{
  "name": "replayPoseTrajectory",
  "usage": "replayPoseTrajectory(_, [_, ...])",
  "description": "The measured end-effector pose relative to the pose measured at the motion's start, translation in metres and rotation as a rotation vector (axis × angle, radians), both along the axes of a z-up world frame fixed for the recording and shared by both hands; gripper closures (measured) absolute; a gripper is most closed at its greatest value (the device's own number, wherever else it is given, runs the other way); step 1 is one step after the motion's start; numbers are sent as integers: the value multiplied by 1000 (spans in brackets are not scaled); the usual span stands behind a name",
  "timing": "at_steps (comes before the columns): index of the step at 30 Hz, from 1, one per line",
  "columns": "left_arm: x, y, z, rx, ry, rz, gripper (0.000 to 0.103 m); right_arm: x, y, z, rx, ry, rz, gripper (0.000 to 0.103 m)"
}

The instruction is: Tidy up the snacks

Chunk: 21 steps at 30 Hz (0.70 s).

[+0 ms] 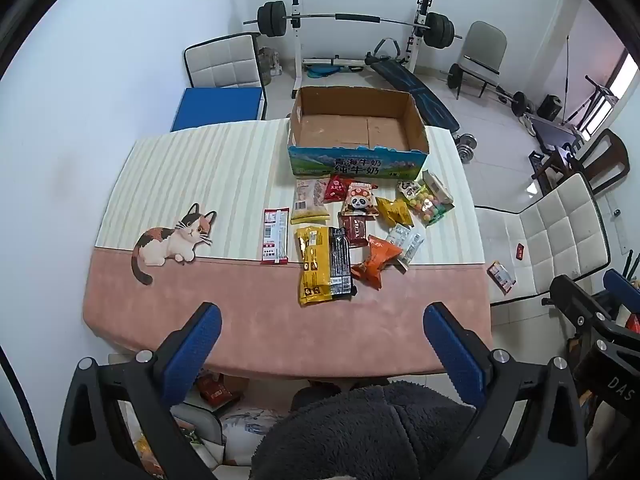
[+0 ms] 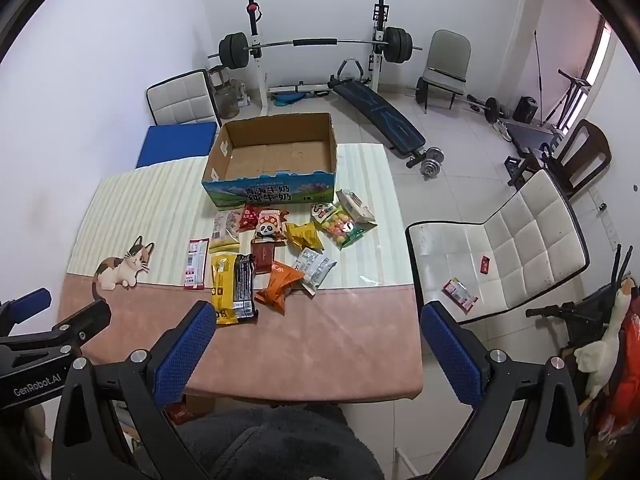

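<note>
An empty cardboard box (image 1: 356,128) (image 2: 276,152) with a blue printed front stands at the table's far side. In front of it lie several snack packets: a yellow-and-black bag (image 1: 322,264) (image 2: 234,288), an orange packet (image 1: 376,260) (image 2: 280,284), a panda packet (image 1: 360,200) (image 2: 270,224), a bag of coloured balls (image 1: 430,204) (image 2: 342,226) and a red-and-white stick pack (image 1: 275,234) (image 2: 197,262). My left gripper (image 1: 322,322) hangs open above the table's near edge. My right gripper (image 2: 318,322) is open too, holding nothing.
The table (image 1: 240,320) (image 2: 320,344) carries a pink and striped cloth with a cat print (image 1: 172,236). A white chair (image 2: 500,248) at the right has two small packets (image 2: 460,294) on its seat. Weight bench and barbell rack (image 2: 316,44) fill the back. A dark fleece sleeve (image 1: 372,432) sits below.
</note>
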<state>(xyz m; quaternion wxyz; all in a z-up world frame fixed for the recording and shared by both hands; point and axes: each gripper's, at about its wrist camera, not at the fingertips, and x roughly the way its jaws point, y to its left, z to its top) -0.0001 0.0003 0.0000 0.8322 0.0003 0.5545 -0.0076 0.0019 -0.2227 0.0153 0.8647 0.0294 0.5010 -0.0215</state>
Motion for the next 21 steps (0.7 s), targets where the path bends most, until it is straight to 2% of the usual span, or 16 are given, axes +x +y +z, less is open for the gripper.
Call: replayPoseTrajectory(21, [0, 0, 0, 6, -16, 1, 0, -10, 0, 1, -3, -4, -7, 0])
